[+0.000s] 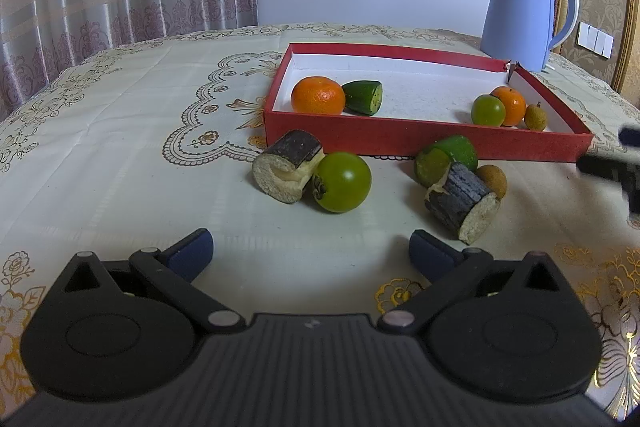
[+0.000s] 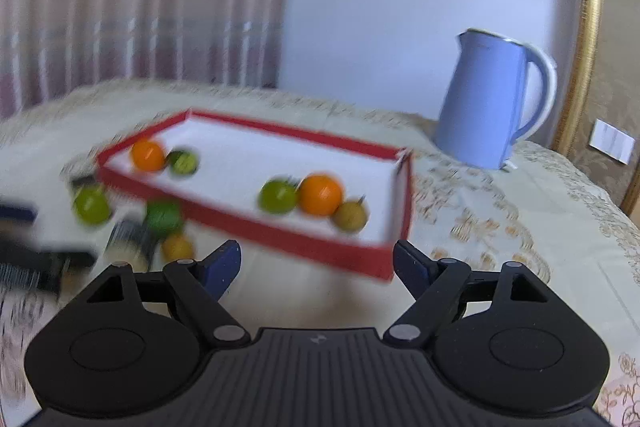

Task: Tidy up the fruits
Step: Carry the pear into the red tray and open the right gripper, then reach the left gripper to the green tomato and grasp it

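A red tray point(image 1: 400, 138) with a white floor holds an orange point(image 1: 317, 95), a cut green piece point(image 1: 363, 97), a green round fruit point(image 1: 487, 110), a second orange point(image 1: 511, 105) and a small brown fruit point(image 1: 535, 117). On the cloth in front lie a green tomato-like fruit point(image 1: 341, 181), two dark-skinned cut chunks point(image 1: 288, 165) point(image 1: 462, 201), a green cut fruit point(image 1: 446, 157) and a brown fruit point(image 1: 493, 179). My left gripper point(image 1: 310, 253) is open and empty, just short of them. My right gripper point(image 2: 318, 263) is open and empty before the tray's near corner point(image 2: 380, 263); that view is blurred.
A light blue electric kettle point(image 1: 520, 15) stands behind the tray's far right corner, also in the right wrist view point(image 2: 486, 103). An embroidered cream tablecloth point(image 1: 120, 147) covers the table. Curtains hang at the back left. The other gripper shows at the right edge point(image 1: 612, 163).
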`<state>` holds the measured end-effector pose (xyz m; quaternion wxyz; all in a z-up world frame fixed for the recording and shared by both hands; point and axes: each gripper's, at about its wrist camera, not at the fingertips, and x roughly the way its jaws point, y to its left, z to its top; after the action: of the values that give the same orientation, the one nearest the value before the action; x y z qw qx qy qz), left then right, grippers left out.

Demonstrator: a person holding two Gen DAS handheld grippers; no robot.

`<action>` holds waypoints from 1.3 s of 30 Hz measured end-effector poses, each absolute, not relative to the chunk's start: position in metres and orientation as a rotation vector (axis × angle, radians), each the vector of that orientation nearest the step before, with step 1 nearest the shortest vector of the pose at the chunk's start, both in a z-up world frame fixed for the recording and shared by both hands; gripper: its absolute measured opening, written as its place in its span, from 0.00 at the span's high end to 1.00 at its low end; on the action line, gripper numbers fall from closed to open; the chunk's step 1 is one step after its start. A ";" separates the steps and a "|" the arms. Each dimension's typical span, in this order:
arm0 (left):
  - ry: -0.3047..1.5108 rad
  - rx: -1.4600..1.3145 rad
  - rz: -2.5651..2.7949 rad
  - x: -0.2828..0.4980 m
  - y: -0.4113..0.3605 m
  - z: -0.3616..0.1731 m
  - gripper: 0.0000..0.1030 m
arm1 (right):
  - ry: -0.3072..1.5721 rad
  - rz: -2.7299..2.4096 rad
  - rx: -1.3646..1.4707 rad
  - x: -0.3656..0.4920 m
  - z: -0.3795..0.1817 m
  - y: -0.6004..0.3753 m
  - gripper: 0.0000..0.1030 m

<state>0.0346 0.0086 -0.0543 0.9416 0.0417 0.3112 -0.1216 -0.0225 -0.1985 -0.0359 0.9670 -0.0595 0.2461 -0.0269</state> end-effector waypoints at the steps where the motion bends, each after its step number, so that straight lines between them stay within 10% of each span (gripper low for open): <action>1: 0.635 0.085 -0.248 0.035 0.009 -0.054 0.00 | 0.513 -0.052 -0.131 -0.025 -0.041 -0.197 0.19; 35: 0.612 -0.015 -0.331 0.043 0.018 -0.033 0.00 | 0.632 -0.091 0.121 0.001 -0.064 -0.232 0.08; 39: 0.593 0.021 -0.378 0.037 0.006 -0.034 0.12 | 0.632 -0.091 0.120 0.000 -0.064 -0.232 0.08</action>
<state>0.0374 0.0063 -0.0343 0.9387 0.0101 0.2906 -0.1853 0.0005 -0.2319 -0.0643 0.9476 0.0590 0.3107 -0.0449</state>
